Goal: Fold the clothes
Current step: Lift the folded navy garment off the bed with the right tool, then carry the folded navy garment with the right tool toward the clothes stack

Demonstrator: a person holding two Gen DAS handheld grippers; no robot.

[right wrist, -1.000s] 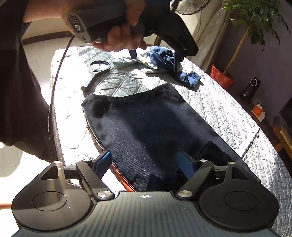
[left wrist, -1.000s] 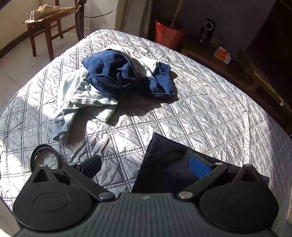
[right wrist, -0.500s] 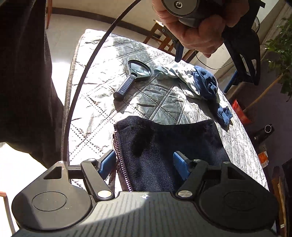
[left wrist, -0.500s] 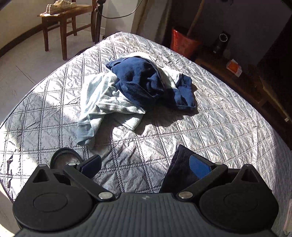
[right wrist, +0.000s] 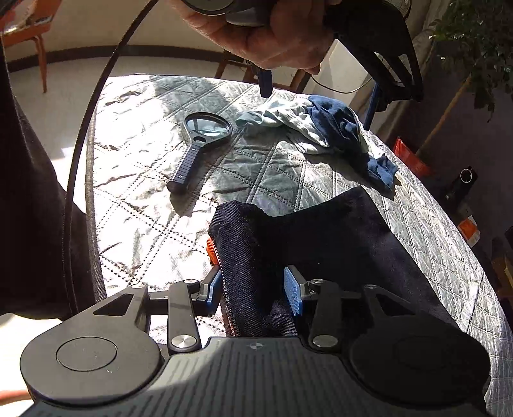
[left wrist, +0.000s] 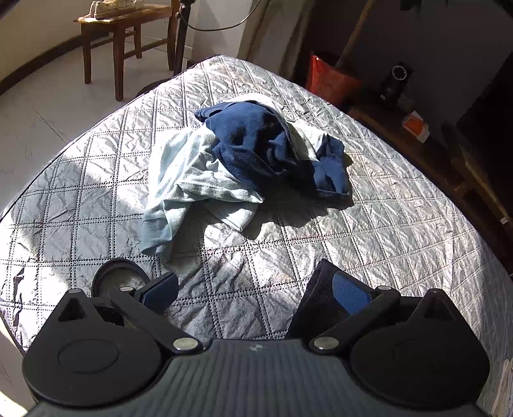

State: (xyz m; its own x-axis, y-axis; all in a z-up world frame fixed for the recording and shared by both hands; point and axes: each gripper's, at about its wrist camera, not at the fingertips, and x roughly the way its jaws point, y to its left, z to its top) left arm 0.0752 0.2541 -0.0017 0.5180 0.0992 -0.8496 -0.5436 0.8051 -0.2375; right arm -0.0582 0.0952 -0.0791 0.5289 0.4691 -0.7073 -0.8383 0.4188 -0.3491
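Note:
A dark denim garment (right wrist: 336,243) with a zip edge lies flat on the quilted bed (right wrist: 144,179). My right gripper (right wrist: 253,290) is over its near left corner. Its jaws have just been closing and are still apart, and the denim stands up in a ridge between the blue pads (right wrist: 293,295). My left gripper (left wrist: 256,292) hangs open above the bed, its right finger over the denim's far corner (left wrist: 315,295); a hand holds this left gripper (right wrist: 317,106) up in the right wrist view. Beyond lies a heap of a navy towel (left wrist: 256,141) and a pale blue garment (left wrist: 186,179).
A black magnifying glass (right wrist: 205,128) lies on the bed left of the denim. A person's dark clothing (right wrist: 32,192) and a black cable (right wrist: 83,134) fill the left side. A wooden chair (left wrist: 121,29), a red basket (left wrist: 330,83) and a potted plant (right wrist: 474,38) stand beyond the bed.
My right gripper has moved to the denim's near left corner and come lower, and its jaws have narrowed around the fabric. The left gripper has drifted, so less denim shows beneath it.

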